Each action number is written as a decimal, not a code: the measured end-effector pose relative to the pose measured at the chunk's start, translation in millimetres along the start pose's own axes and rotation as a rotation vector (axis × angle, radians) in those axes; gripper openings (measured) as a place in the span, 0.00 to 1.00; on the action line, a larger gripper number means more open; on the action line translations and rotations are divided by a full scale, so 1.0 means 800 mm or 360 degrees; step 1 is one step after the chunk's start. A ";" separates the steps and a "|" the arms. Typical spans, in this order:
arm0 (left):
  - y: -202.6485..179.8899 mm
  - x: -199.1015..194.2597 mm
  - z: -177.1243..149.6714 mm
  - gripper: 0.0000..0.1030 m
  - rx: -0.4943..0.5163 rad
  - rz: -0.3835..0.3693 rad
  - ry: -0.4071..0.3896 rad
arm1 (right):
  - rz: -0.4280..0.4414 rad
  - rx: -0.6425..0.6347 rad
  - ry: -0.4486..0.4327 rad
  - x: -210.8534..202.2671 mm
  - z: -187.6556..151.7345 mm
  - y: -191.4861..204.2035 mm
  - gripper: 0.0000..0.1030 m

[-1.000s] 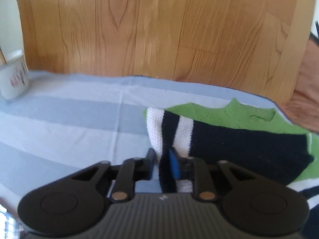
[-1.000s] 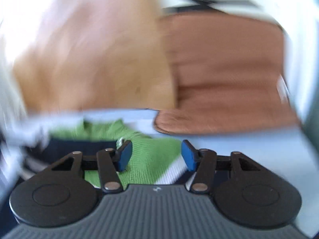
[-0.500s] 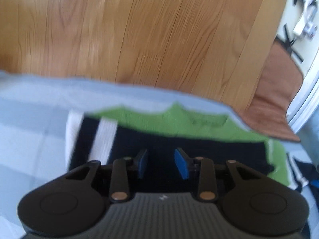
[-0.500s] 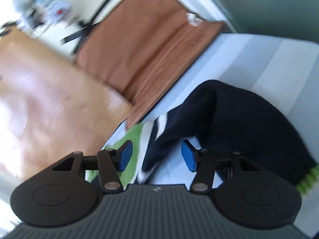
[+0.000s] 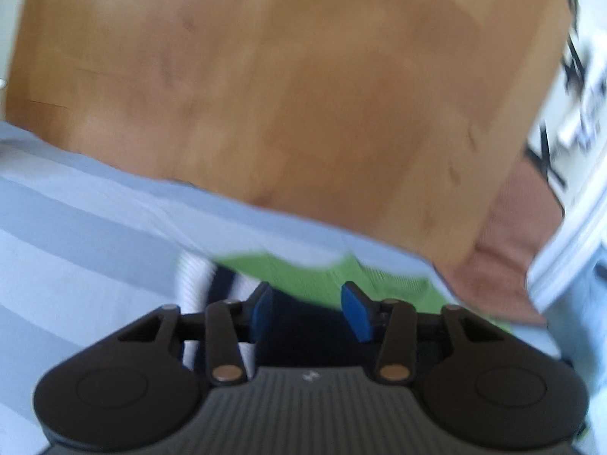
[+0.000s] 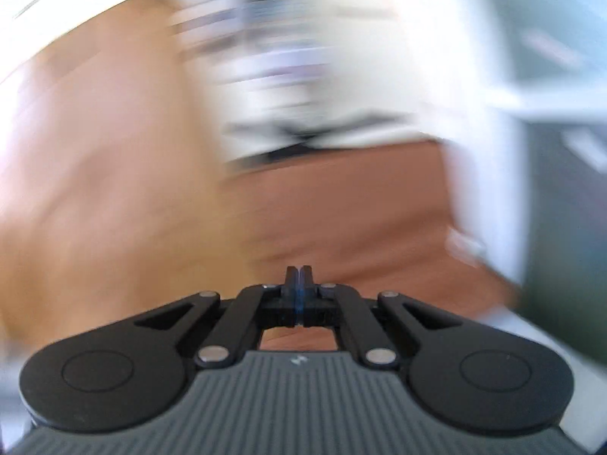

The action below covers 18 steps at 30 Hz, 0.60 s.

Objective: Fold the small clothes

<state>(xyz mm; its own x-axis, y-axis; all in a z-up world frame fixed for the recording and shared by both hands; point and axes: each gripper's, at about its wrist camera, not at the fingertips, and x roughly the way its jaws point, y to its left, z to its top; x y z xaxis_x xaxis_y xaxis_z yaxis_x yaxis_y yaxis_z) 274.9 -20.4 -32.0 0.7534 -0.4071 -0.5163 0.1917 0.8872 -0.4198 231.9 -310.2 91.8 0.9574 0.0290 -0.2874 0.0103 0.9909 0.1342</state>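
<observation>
In the left wrist view a small knit garment (image 5: 303,276) in green, navy and white stripes lies on a blue-and-white striped cloth (image 5: 95,235). My left gripper (image 5: 305,305) is open and empty, just above the garment's navy part. In the right wrist view my right gripper (image 6: 299,276) has its jaws pressed together with nothing seen between them. That view is heavily blurred and shows no garment.
Beyond the cloth's far edge is a wooden floor (image 5: 284,94). A brown mat (image 5: 512,246) lies at the right, also in the right wrist view (image 6: 360,227). White furniture (image 6: 303,76) stands blurred behind it.
My left gripper let go of the striped sleeve, opened wider and drew back. My right gripper closed and swung away from the navy garment toward the floor and mat.
</observation>
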 end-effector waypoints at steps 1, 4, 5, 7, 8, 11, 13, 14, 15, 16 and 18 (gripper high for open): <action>0.007 -0.005 0.002 0.41 -0.0015 0.0010 -0.0018 | 0.0119 -0.0004 0.0070 0.003 -0.005 0.025 0.03; 0.024 -0.001 0.004 0.41 -0.0097 -0.0021 0.0020 | 0.0261 0.0340 0.0208 0.002 -0.028 0.021 0.04; 0.026 0.004 0.003 0.41 -0.0119 -0.0045 0.0049 | 0.0244 0.0503 0.0238 -0.002 -0.039 0.004 0.06; 0.024 0.015 -0.004 0.41 -0.0121 -0.0080 0.0106 | 0.0130 0.0859 0.0287 -0.021 -0.069 -0.045 0.17; 0.020 0.020 -0.009 0.41 -0.0097 -0.0086 0.0129 | 0.0045 0.1017 0.0282 -0.036 -0.085 -0.072 0.30; 0.004 0.031 -0.021 0.41 -0.0004 -0.0098 0.0179 | -0.0204 0.1343 0.0226 -0.081 -0.123 -0.137 0.42; -0.004 0.035 -0.029 0.41 0.0055 -0.0104 0.0199 | -0.0284 0.1505 0.0255 -0.090 -0.134 -0.162 0.48; -0.008 0.035 -0.031 0.41 0.0087 -0.0097 0.0197 | -0.0286 0.1581 0.0264 -0.090 -0.140 -0.173 0.48; -0.013 0.033 -0.033 0.41 0.0119 -0.0088 0.0191 | -0.0273 0.1623 0.0271 -0.086 -0.144 -0.181 0.50; -0.016 0.033 -0.034 0.42 0.0140 -0.0086 0.0187 | -0.0275 0.1633 0.0279 -0.083 -0.145 -0.182 0.50; -0.020 0.028 -0.037 0.43 0.0155 -0.0085 0.0186 | -0.0314 0.1667 0.0282 -0.069 -0.150 -0.190 0.51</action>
<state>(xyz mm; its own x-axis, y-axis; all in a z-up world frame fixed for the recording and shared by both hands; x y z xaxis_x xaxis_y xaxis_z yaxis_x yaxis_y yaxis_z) 270.4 -50.0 -59.1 0.6631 -0.4720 -0.5810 0.2941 0.8780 -0.3776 142.9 -446.3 -26.6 0.8572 -0.0168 -0.5146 0.4820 0.3778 0.7905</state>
